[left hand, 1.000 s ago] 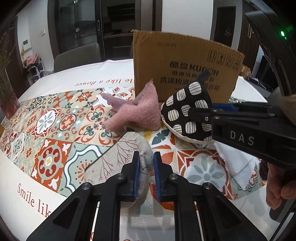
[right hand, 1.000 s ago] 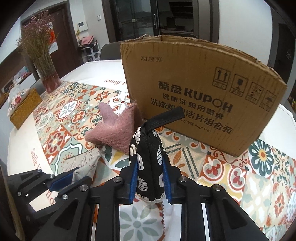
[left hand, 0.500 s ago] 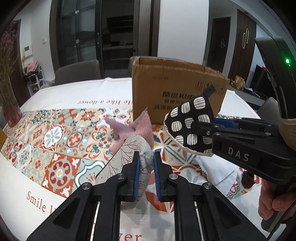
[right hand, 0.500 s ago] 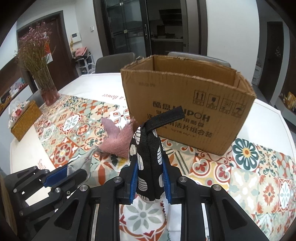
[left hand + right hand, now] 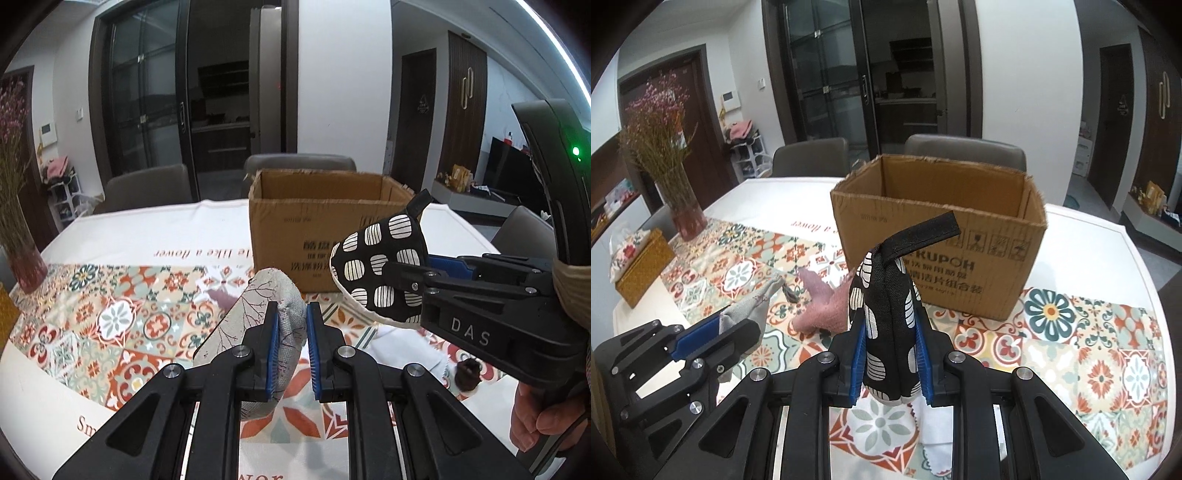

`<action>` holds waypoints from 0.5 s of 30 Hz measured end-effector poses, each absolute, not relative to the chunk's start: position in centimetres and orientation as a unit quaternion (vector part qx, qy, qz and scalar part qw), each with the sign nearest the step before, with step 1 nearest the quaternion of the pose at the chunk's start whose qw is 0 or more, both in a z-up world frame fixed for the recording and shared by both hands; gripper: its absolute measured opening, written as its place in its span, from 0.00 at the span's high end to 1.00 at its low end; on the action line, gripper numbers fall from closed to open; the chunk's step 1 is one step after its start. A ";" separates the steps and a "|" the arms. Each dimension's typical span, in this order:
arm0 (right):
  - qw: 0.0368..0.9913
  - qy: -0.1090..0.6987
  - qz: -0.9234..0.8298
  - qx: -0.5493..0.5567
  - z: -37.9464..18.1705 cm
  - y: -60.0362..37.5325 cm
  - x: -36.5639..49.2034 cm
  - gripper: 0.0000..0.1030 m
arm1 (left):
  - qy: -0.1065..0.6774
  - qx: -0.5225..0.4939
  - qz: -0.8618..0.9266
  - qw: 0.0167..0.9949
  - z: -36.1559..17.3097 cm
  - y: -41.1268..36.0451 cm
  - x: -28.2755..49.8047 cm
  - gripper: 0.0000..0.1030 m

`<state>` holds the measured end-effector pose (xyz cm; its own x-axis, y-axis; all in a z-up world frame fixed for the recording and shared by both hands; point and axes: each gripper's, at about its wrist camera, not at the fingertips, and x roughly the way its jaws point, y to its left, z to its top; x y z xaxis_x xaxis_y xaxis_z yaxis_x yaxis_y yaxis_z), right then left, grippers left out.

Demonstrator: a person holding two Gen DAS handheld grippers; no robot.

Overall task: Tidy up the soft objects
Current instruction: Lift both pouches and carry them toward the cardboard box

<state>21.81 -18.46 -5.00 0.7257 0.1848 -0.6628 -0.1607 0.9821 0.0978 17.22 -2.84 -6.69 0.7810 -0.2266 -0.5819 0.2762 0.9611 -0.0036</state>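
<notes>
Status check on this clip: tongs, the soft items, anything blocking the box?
Left tongs shut on beige mitt. Right tongs shut on black spotted mitt. Both raised, short of cardboard box. Pink cloth on table, path open.

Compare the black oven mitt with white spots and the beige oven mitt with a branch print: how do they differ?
The black oven mitt with white spots is dark and boldly patterned; the beige oven mitt with a branch print is pale with fine lines. The black one sits in the right claw, the beige one in the left claw. Both are gripped, lifted off the table.
</notes>
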 end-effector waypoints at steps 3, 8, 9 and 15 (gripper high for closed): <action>0.932 0.351 0.086 0.020 -4.1 -18.7 21.4 0.76 | 0.290 0.043 -0.142 0.945 -5.5 -3.1 17.0 0.85; 0.939 0.335 0.072 0.025 -2.5 -19.2 20.9 0.76 | 0.273 0.046 -0.154 0.949 -3.9 -3.4 17.1 0.85; 0.940 0.332 0.069 0.025 -2.2 -19.3 20.8 0.76 | 0.267 0.048 -0.157 0.949 -3.4 -3.6 17.1 0.85; 0.948 0.312 0.052 0.034 -0.4 -20.1 20.6 0.76 | 0.244 0.056 -0.172 0.953 -1.7 -4.1 17.7 0.85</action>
